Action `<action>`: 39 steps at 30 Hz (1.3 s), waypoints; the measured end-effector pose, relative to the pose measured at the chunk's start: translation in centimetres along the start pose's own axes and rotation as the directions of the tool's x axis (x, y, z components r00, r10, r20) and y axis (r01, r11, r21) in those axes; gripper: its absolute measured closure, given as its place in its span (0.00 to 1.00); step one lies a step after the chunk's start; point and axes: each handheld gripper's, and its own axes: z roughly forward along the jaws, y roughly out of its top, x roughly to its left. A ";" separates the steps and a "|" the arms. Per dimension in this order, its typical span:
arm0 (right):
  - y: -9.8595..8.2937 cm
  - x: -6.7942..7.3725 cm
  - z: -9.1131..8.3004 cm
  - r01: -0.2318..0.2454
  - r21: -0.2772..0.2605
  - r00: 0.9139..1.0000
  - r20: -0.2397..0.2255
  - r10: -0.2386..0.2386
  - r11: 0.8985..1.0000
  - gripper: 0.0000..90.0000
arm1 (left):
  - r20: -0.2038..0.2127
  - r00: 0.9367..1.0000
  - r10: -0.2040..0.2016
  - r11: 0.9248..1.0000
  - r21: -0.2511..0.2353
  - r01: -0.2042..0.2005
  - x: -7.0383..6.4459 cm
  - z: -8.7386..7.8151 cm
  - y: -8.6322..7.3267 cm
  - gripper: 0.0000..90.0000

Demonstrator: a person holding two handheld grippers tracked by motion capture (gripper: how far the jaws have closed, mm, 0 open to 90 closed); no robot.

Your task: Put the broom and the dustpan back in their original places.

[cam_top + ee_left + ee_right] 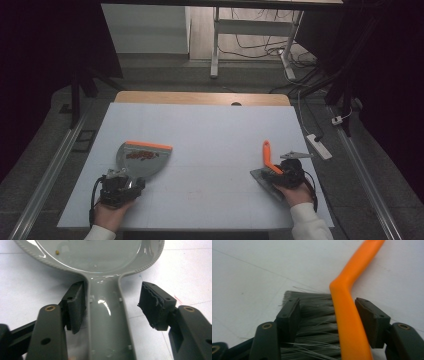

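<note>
Grey-bristled brush (317,322) with orange handle, beside grey orange-lipped dustpan (143,156).

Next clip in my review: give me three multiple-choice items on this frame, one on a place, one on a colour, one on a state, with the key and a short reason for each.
1. Where does the dustpan lie on the table?
A. Far edge, centre
B. Near left, by the left gripper
C. Near right corner

2. What colour is the brush handle?
A. Orange
B. Blue
C. White

3. How do the left gripper's fingers stand at the dustpan handle?
A. Clamped shut on it
B. Well away from it, off to one side
C. Open, one on each side of it

Key: B, the high view shows the pan ahead of the left gripper; A, the right gripper view shows an orange handle over grey bristles; C, a gap shows beside the handle in the left gripper view.
</note>
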 end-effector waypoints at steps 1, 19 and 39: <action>0.0 0.0 -0.1 -0.001 -0.003 1.000 0.009 0.001 1.000 0.41 | 0.003 1.000 0.000 1.000 -0.004 0.000 0.2 -0.2 0.0 0.41; 0.0 1.3 -1.2 0.088 -0.091 0.996 0.008 -0.088 0.992 0.41 | 0.010 0.990 0.143 0.985 -0.095 -0.142 0.5 -3.6 0.2 0.40; -0.3 4.1 -1.4 0.225 -0.126 0.965 -0.108 -0.239 0.966 0.43 | 0.221 0.899 0.379 0.925 -0.072 -0.373 -2.2 -1.3 3.1 0.42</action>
